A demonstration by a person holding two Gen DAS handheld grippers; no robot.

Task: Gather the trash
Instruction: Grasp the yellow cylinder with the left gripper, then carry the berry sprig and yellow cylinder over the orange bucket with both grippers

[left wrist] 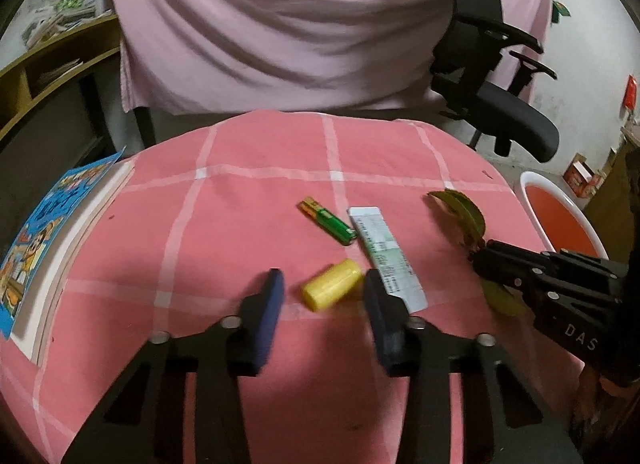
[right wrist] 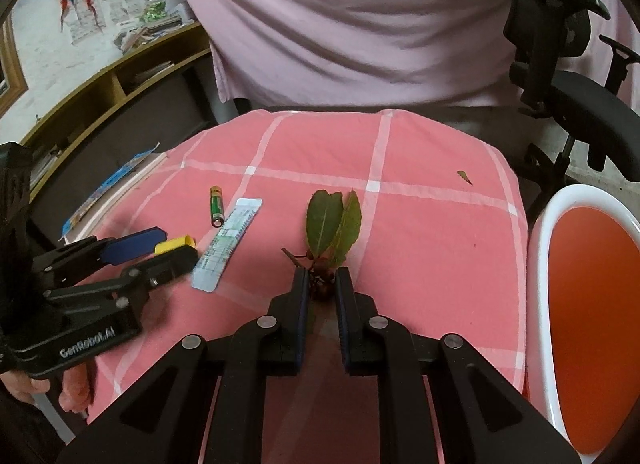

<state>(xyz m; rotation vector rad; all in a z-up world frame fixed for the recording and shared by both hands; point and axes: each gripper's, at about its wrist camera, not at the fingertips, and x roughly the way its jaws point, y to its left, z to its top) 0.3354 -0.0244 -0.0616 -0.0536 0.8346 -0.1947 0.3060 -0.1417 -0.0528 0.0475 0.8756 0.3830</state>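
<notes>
Left wrist view: the left gripper (left wrist: 324, 288) brackets a yellow cap (left wrist: 331, 284) on the pink cloth (left wrist: 256, 192), its pads not yet touching it. Right wrist view: the right gripper (right wrist: 322, 284) pinches a leafy twig (right wrist: 334, 224) at its stem, beside an orange bin (right wrist: 538, 264).

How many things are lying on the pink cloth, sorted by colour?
Green: 2, the battery and the leafy twig
Yellow: 1, the little cylinder
White: 1, the printed packet
Blue: 1, the picture book
Total: 5
</notes>
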